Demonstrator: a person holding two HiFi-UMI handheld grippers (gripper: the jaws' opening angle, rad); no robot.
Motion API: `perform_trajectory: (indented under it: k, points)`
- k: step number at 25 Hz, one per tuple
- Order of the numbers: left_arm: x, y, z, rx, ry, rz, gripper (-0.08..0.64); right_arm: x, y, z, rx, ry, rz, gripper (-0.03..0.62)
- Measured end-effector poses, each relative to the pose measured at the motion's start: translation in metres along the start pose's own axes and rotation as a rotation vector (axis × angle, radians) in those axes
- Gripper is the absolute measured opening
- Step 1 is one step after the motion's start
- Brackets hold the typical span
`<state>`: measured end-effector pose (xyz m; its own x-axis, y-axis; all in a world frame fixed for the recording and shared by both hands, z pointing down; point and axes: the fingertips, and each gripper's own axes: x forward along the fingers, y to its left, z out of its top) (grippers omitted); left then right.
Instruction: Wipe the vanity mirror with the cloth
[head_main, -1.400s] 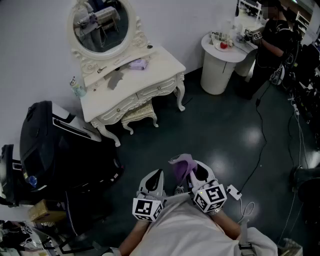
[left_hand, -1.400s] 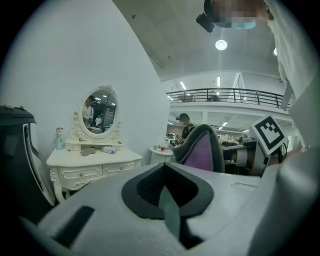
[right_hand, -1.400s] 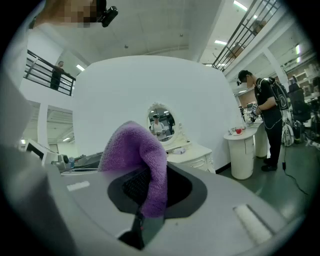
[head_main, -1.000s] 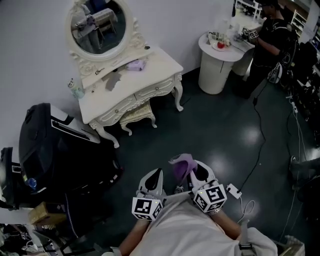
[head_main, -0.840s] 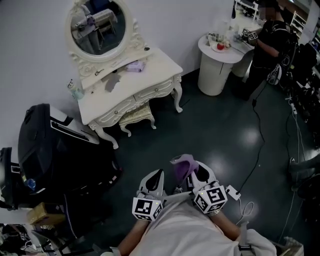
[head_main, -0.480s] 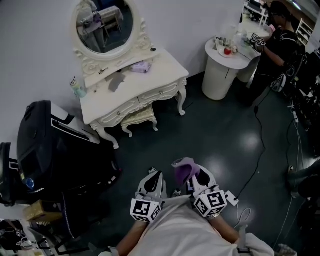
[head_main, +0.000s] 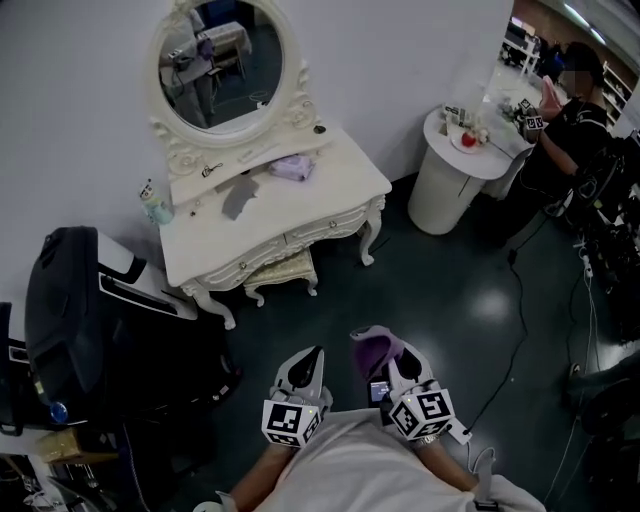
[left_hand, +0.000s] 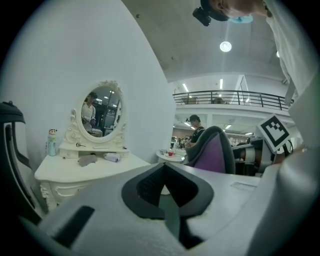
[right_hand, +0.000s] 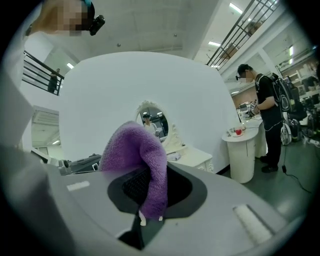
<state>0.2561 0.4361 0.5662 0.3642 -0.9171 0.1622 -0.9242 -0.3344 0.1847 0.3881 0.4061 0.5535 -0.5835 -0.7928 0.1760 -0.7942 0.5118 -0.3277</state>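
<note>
The oval vanity mirror (head_main: 222, 62) stands in an ornate white frame on the white vanity table (head_main: 330, 205), across the dark floor from me. Both grippers are held low, close to my body and far from the mirror. My right gripper (head_main: 385, 362) is shut on a purple cloth (head_main: 372, 346), which drapes over its jaws (right_hand: 136, 146). My left gripper (head_main: 304, 374) is shut with nothing in it. In the left gripper view the mirror (left_hand: 102, 112) shows far left; in the right gripper view the mirror (right_hand: 154, 122) peeps out behind the cloth.
A grey rag (head_main: 239, 198), a pale purple bundle (head_main: 292, 167) and a small bottle (head_main: 152, 204) lie on the vanity, with a stool (head_main: 281, 271) beneath. A black case (head_main: 75, 310) stands at left. At right, a person (head_main: 570, 115) stands by a round white pedestal (head_main: 452, 175). A cable (head_main: 520, 320) crosses the floor.
The head view has shifted, so the vanity and mirror sit larger and further right. Both grippers stay low by my body, the right still shut on the cloth.
</note>
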Motion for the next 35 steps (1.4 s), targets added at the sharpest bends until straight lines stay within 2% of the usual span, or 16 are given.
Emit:
perform_trajectory:
  k: [3,7,12,18,25,31,35]
  points:
    - [0.022,0.04,0.026,0.003,-0.038,0.002,0.002,0.044,0.01,0.018,-0.012,-0.012,0.01,0.063]
    - [0.044,0.089,0.044,0.004,-0.052,0.014,0.001,0.095,0.013,0.029,0.008,-0.022,-0.022,0.063]
    - [0.056,0.144,0.054,-0.001,-0.051,0.047,0.0,0.149,0.021,0.03,0.027,-0.02,-0.034,0.063]
    - [0.065,0.181,0.053,-0.044,-0.034,0.091,0.002,0.193,0.025,0.031,0.021,0.02,-0.021,0.063]
    - [0.094,0.224,0.054,-0.074,-0.026,0.159,0.002,0.255,0.014,0.03,0.028,0.065,0.017,0.064]
    - [0.153,0.258,0.078,-0.088,-0.026,0.212,0.002,0.332,-0.005,0.06,0.014,0.07,0.103,0.064]
    - [0.207,0.276,0.101,-0.088,-0.06,0.226,0.002,0.386,-0.025,0.083,-0.016,0.074,0.17,0.064]
